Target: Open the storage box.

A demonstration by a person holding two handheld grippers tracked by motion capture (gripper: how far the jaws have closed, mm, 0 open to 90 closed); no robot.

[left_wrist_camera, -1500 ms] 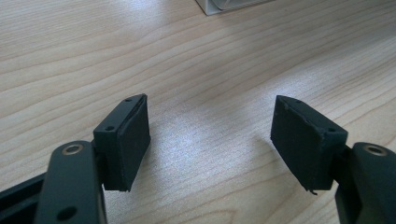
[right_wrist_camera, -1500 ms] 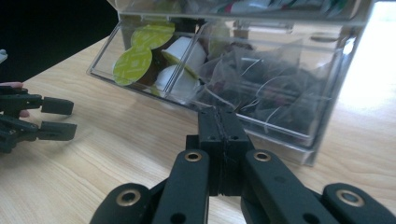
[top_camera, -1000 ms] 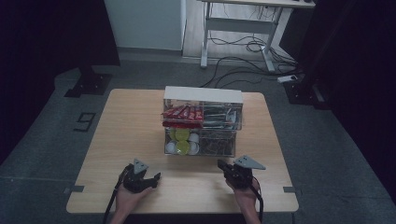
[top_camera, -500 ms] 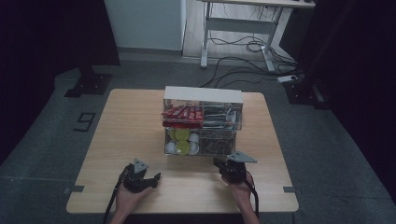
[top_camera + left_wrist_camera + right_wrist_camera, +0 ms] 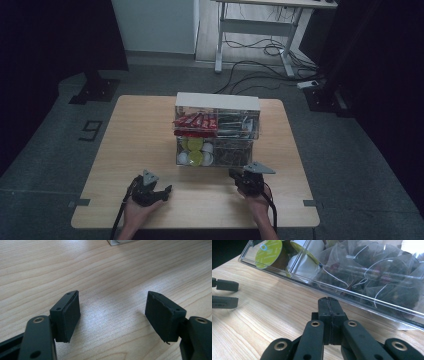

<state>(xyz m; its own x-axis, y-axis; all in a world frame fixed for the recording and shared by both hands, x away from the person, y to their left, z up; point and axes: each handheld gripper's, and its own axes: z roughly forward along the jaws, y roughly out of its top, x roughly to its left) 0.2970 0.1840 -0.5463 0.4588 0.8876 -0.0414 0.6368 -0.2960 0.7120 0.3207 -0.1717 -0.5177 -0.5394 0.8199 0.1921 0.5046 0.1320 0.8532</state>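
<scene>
- Clear plastic two-tier organiser box (image 5: pixel 216 130) is seen at the middle of the light wooden table (image 5: pixel 135 145), its white back wall facing away from the person.
- Red wrapped bars (image 5: pixel 195 121) are held in the upper left compartment; dark sachets are seen in the upper right one.
- Green-lidded and white capsules (image 5: pixel 196 151) are held in the lower left compartment, and pyramid tea bags with white strings (image 5: pixel 372 272) in the lower right one.
- The right gripper (image 5: pixel 236 175) is held just beside the lower front edge of the organiser, on the tea-bag side. Compared with half a second ago and a second ago, it has been brought forward from the table's near edge towards the box.
- In the right gripper view, its two black pads (image 5: pixel 328 315) are seen pressed together with nothing between them, just short of the clear front wall; whether the wall is touched cannot be told.
- The left gripper (image 5: pixel 162 191) is held low over the bare table near its front edge, well apart from the organiser. Its place is unchanged from the earlier frames.
- In the left gripper view, its jaws are seen spread wide apart over the wood grain, with nothing between them.
</scene>
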